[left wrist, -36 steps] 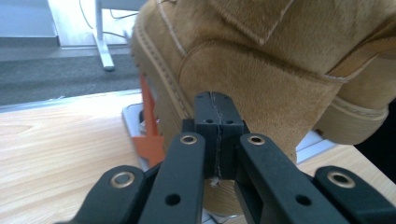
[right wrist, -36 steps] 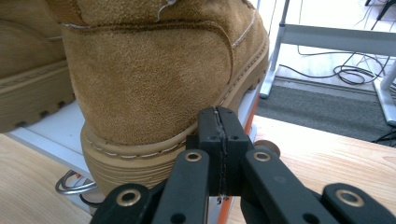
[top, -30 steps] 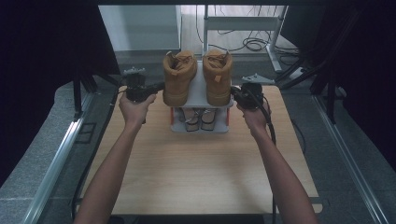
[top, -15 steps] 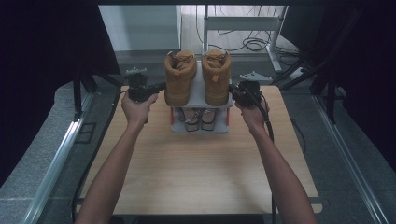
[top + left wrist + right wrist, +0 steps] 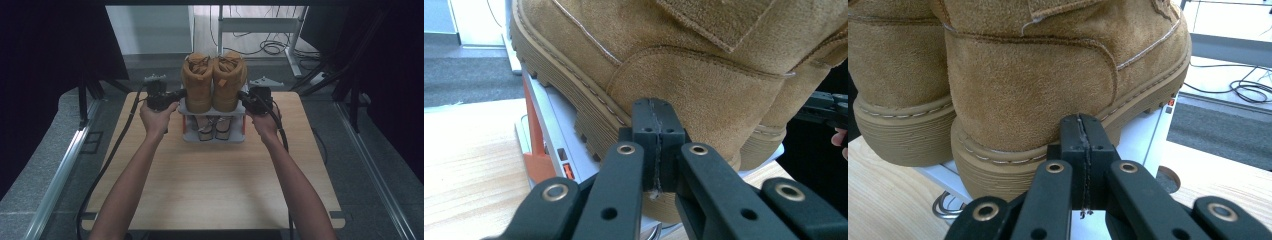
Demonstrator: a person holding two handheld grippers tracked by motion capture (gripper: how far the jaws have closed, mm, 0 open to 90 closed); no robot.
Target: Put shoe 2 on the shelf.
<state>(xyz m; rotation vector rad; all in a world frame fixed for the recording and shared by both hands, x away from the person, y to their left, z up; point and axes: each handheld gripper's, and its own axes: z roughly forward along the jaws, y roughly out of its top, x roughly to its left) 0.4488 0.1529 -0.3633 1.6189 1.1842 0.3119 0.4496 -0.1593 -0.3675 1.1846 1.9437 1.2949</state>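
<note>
High view: 2 tan suede boots stand side by side on the top shelf of a small white shoe rack (image 5: 214, 136) at the far middle of a wooden table (image 5: 215, 185). The left boot (image 5: 196, 82) and the right boot (image 5: 229, 80) touch each other, toes pointing away from the person. On the lower shelf lies a pair of sandals (image 5: 214, 127). The person's forearms come in from the bottom edge, 1 on each side of the rack.

The left gripper (image 5: 176, 95) sits at the outer side of the left boot, its tip against or just beside the heel area; from here I cannot tell whether it touches. The right gripper (image 5: 244, 96) mirrors it at the outer side of the right boot.

Left gripper view: the 2 black jaws are pressed fully together with nothing between them, the tip (image 5: 658, 122) right at the suede heel of the left boot (image 5: 704, 70), above the ribbed sole.

Right gripper view: the jaws are likewise closed flat on each other and hold nothing, the tip (image 5: 1082, 135) at the heel of the right boot (image 5: 1048, 75), near the sole's stitched edge.
</note>
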